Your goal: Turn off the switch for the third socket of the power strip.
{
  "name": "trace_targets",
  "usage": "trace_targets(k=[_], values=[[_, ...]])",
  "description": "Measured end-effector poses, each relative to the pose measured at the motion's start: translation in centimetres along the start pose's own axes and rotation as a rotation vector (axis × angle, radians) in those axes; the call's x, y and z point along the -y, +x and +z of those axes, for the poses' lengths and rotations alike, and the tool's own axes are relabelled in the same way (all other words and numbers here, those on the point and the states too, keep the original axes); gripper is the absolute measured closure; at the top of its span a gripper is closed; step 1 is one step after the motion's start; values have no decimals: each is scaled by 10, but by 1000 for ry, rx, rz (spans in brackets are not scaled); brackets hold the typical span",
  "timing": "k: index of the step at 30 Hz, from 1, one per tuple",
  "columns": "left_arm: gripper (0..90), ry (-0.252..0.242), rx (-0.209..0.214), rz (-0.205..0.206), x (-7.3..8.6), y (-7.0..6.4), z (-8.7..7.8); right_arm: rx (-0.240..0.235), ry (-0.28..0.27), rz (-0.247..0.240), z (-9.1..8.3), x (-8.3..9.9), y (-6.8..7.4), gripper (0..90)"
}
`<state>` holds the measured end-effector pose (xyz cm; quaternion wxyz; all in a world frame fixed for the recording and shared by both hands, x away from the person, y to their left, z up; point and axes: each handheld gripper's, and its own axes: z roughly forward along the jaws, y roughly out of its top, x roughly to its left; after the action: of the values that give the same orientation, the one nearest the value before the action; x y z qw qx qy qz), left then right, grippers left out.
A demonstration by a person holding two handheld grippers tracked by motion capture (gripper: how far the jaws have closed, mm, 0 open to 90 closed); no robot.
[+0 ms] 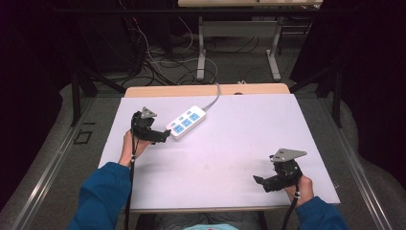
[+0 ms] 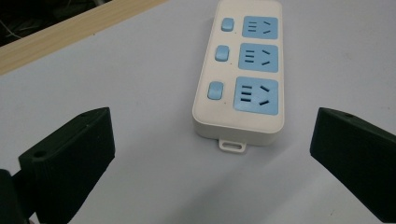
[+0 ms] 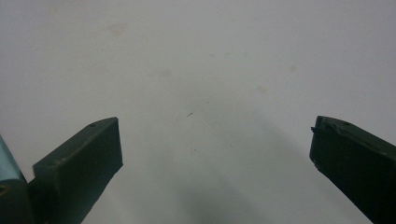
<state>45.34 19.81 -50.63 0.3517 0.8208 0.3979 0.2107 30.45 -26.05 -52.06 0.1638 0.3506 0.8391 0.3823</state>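
Note:
A white power strip point(image 1: 186, 122) with three blue sockets lies on the white table top point(image 1: 230, 143), left of centre toward the far edge, its grey cord running off the back. In the left gripper view the power strip point(image 2: 240, 70) lies just ahead of the jaws, which stand wide apart with nothing between them. My left gripper point(image 1: 164, 136) point(image 2: 212, 140) is open, its tips just short of the strip's near end. My right gripper point(image 1: 259, 181) point(image 3: 215, 140) is open over bare table at the front right, pointing left.
A light wooden strip point(image 1: 206, 90) borders the table's far edge. Beyond it are table legs point(image 1: 201, 57) and tangled cables point(image 1: 163, 62) on the floor. The person's blue sleeves point(image 1: 103, 196) come in from the bottom.

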Motion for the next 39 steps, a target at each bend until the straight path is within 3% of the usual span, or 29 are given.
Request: trace_targets(k=[17, 21, 22, 24, 25, 28, 29, 30, 31, 34, 39], values=[[16, 8, -5, -12, -9, 6, 15, -1, 0, 0, 0, 0, 0, 20], [93, -2, -2, -13, -10, 4, 19, 0, 1, -1, 0, 0, 0, 20], [171, 4, 3, -12, -10, 4, 19, -5, 6, -1, 0, 0, 0, 21], [175, 0, -3, -2, -10, 4, 20, 7, 1, -3, 1, 0, 0, 21], [247, -7, 5, -9, -10, 4, 21, 0, 12, -2, 0, 0, 0, 21], [312, -6, 3, -10, -10, 5, 21, 1, 4, 2, 0, 0, 0, 21], [392, -8, 5, -11, -10, 5, 22, -3, 16, -1, 0, 0, 0, 21], [392, -10, 2, -11, -9, 5, 22, -3, 16, -1, 0, 0, 0, 21], [486, -17, 9, -12, -9, 6, 23, -3, 7, 0, 0, 0, 0, 22], [552, -21, 16, -18, -9, 6, 23, 6, 1, -3, 1, 0, 0, 22], [740, -32, 14, -25, -8, 9, 25, 4, 0, -1, 1, 0, 0, 22]])
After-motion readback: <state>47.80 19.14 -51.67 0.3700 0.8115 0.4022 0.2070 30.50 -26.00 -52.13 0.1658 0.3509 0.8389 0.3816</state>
